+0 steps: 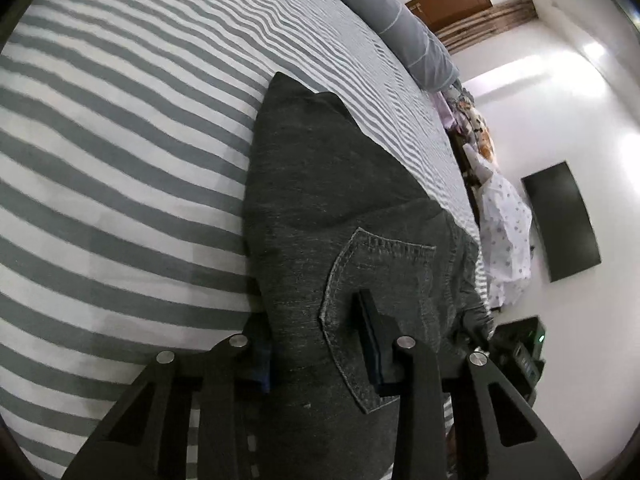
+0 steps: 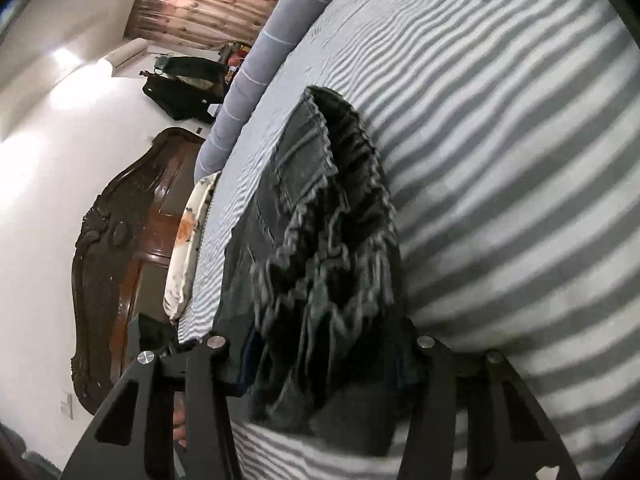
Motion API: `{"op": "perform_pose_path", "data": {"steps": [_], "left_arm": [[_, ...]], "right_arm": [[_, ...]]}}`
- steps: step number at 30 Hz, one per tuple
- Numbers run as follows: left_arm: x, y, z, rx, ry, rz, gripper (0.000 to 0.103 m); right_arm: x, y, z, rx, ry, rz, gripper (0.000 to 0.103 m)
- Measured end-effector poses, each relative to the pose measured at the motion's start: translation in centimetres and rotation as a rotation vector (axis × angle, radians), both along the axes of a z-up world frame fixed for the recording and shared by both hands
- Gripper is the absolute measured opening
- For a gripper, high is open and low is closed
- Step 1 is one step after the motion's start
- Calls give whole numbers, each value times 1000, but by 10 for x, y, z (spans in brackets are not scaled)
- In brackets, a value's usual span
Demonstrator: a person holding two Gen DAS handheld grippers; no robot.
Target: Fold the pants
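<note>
Striped bed point(image 1: 120, 160), dark pants point(image 1: 320, 208) clamped by left gripper point(image 1: 320, 344), right gripper point(image 2: 324, 360).

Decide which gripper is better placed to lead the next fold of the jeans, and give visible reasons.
Probably the left gripper: it pinches flat denim of the dark grey jeans beside the back pocket. The right gripper holds a bunched, frayed end.

A home bedroom: striped bed point(image 1: 120, 160), carved wooden headboard point(image 2: 120, 260), wall-mounted television point(image 1: 562, 220).
</note>
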State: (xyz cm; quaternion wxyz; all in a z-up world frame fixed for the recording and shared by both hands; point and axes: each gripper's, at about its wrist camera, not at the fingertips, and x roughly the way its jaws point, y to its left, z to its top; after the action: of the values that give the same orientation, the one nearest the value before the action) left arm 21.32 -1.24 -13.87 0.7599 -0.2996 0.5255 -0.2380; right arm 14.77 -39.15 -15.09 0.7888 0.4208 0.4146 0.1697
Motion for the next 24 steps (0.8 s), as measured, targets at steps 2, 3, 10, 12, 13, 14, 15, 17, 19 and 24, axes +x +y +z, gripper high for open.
{"op": "perform_pose_path", "data": {"steps": [2,3,10,12,13,14,15,17,19,24], "left_arm": [[3,-5,1,18,-6,-15,35],[6,-8,2,33,-11,-19,37],[3,-37,17,227,-89,-56,38],[2,-39,21,247,-95,-51,28],[2,-39,23,251,-91,-50,27],[3,-40,26,256,-91,-54,24],[3,-41,28,263,-95,-59,23],[2,-43,36,286,-119,-82,21],[2,-45,46,296,-147,-93,21],[3,-33,74,284,-202,-85,19]], "right_arm": [[6,5,1,-20,5,12,47],[9,7,1,-24,9,16,47],[15,9,4,-25,49,7,33],[14,11,11,-34,52,-5,31],[13,13,15,-39,46,-8,30],[13,15,20,-49,41,-8,29],[13,18,28,-56,33,-4,29],[12,22,40,-67,15,6,29],[14,29,55,-79,-4,19,28],[22,47,86,-99,-44,44,28]]}}
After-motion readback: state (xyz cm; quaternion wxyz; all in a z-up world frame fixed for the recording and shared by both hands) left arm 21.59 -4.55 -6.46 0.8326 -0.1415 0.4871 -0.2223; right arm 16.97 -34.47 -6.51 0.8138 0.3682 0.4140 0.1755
